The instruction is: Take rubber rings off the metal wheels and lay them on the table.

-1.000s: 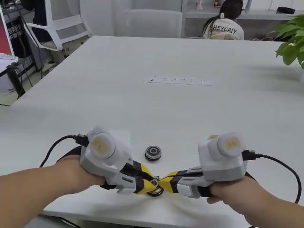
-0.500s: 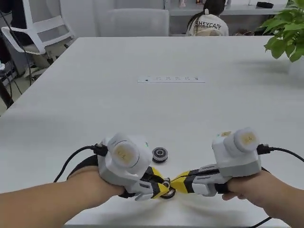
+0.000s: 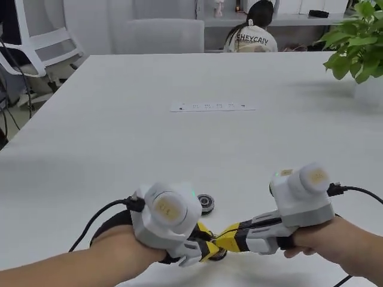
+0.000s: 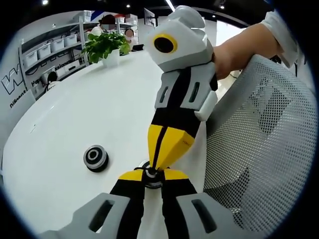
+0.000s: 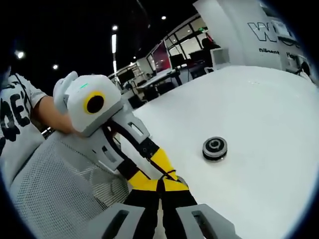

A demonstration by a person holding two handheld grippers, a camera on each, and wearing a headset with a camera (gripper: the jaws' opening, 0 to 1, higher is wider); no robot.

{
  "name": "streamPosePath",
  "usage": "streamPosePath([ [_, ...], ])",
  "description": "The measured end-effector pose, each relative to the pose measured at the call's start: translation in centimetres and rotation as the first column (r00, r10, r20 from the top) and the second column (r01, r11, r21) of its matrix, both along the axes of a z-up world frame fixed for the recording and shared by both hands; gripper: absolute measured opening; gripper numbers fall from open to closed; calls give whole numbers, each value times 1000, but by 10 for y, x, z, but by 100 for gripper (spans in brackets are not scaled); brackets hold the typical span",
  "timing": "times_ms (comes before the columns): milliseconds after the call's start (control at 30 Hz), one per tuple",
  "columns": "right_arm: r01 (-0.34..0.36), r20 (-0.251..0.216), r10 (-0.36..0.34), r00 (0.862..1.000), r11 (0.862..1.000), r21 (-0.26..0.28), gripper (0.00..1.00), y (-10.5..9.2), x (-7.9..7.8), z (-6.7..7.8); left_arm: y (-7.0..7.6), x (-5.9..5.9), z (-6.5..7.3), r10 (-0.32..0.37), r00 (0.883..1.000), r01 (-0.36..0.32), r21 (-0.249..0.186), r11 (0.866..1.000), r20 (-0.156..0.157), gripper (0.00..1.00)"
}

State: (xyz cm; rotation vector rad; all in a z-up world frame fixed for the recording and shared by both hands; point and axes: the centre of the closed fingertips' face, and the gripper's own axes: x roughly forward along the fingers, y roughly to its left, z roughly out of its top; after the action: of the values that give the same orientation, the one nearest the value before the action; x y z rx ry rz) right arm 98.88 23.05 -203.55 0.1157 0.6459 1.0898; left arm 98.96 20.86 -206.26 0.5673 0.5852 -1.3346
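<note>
The near wheel (image 3: 218,255) sits at the front edge of the desk (image 3: 179,143), between the two gripper tips. It seems to lie flat with its axle pointing up, though the yellow tips cover most of it, so this is not certain. In the left gripper view it shows as a small grey disc (image 4: 152,178) under the tips.

The left gripper (image 3: 205,249) reaches in from the left. Its jaws are drawn narrow and closed on the wheel from either side (image 4: 149,174). The right gripper (image 3: 222,241) comes in from the right to meet it tip to tip. Its jaws are pressed together to a thin slit (image 5: 160,183) that touches the same wheel. It looks to be nipping the wheel's edge, but I cannot tell whether it has the rubber or the metal.

The loose wheel (image 3: 205,203) lies flat on the desk just behind the grippers, apart from both, with its axle pointing up. Its black ring (image 4: 85,160) is still around it. In the right gripper view this wheel (image 5: 215,148) sits to the right of the tips.
</note>
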Motion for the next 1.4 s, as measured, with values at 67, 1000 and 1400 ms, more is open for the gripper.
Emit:
streamPosePath([
  [67, -21, 20, 23, 1000, 994, -103, 0, -6, -1, -11, -1, 0, 0, -2, 1000, 2, -3, 1000, 0, 7],
  [1000, -2, -10, 1, 1000, 997, -77, 0, -18, -3, -16, -1, -1, 7, -52, 999, 52, -6, 999, -10, 9],
  [1400, 23, 0, -23, 1000, 998, -57, 0, -22, 1, -7, 9, -4, 27, -60, 998, 60, -27, 998, -12, 19],
])
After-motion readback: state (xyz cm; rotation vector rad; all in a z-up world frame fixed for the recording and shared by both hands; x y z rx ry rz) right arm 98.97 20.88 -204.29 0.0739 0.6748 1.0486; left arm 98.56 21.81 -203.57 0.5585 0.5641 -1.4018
